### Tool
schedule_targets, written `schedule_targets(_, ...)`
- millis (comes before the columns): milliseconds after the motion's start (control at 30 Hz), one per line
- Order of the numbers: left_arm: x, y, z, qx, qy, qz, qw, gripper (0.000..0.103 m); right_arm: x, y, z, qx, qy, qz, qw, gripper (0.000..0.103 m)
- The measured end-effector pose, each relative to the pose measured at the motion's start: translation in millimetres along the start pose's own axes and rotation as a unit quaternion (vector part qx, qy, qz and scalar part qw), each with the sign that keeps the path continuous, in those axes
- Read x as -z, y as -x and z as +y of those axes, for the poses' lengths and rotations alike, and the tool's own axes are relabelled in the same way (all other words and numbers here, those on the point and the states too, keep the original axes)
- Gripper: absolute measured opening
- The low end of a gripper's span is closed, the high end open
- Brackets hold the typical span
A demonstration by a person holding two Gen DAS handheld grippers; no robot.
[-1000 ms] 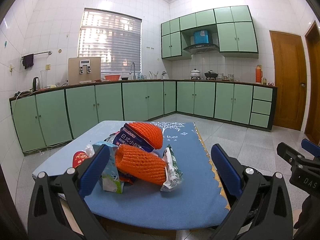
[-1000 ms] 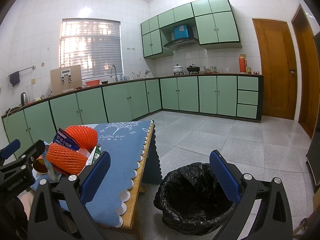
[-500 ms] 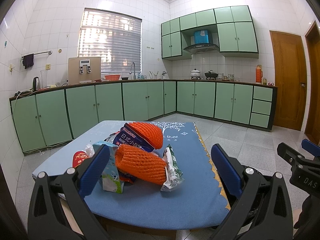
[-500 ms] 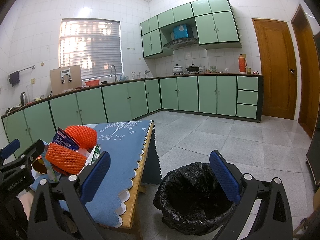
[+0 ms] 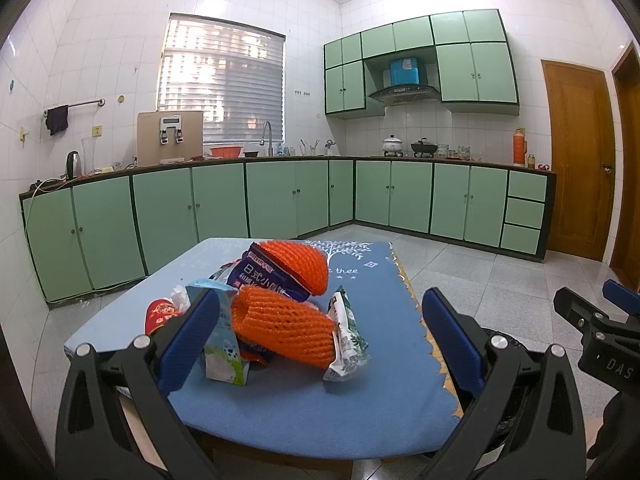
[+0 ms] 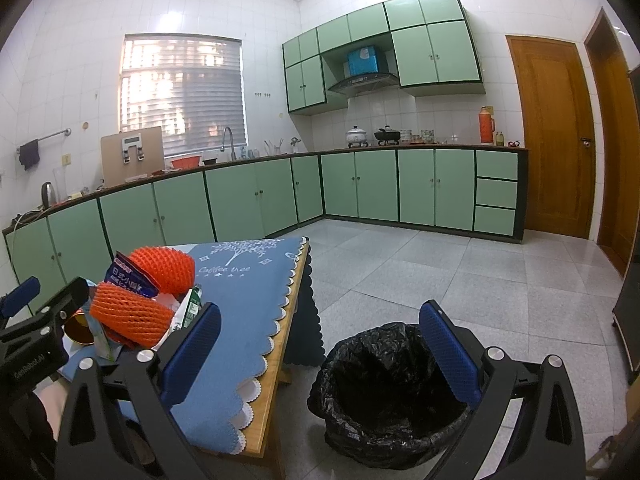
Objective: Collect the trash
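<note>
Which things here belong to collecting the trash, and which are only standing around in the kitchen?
For the job:
- two orange foam net sleeves
- dark blue snack packet
- small milk carton
- green-white wrapper
- black-lined trash bin

Just there:
- blue tablecloth
- white lidded pot
- orange thermos flask
- wooden door

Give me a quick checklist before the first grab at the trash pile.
1. Left gripper open: ok.
2. Right gripper open and holding nothing: ok.
3. Trash pile ahead of the left gripper, on the table: ok.
4. Bin lined, mouth open, on the floor beside the table: ok.
5. Nearest orange net free on top of the pile: ok.
6. Whether the milk carton is empty: cannot tell.
</note>
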State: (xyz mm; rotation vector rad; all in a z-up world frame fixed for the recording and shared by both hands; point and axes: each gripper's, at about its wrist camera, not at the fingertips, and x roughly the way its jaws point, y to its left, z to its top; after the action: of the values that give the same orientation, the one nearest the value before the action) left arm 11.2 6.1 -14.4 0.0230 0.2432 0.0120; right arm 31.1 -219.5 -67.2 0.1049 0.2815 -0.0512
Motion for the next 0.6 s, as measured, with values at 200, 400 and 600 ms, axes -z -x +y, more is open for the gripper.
schedule_targets(200,-1.5,-0.8,0.8,-0.001,0.001,0.003,1.0,0.098,-2.9,1.3,1.6,-0.002,0.002,0.004,1.0,0.097)
schedule_targets(400,-5.5,-8.9,13.8,-0.02,0.004,0.007,0.9998,0.098,-10.1,-9.7,14.8,-0.021,0.008,0.016,1.0,0.097)
schedule_targets(600,-9.0,-32.1,53.7,-0.074,0.009,0.028,0.9968,0.098,-16.9,-34.6,45.4,-0.052,0.024,0.039,0.998,0.093)
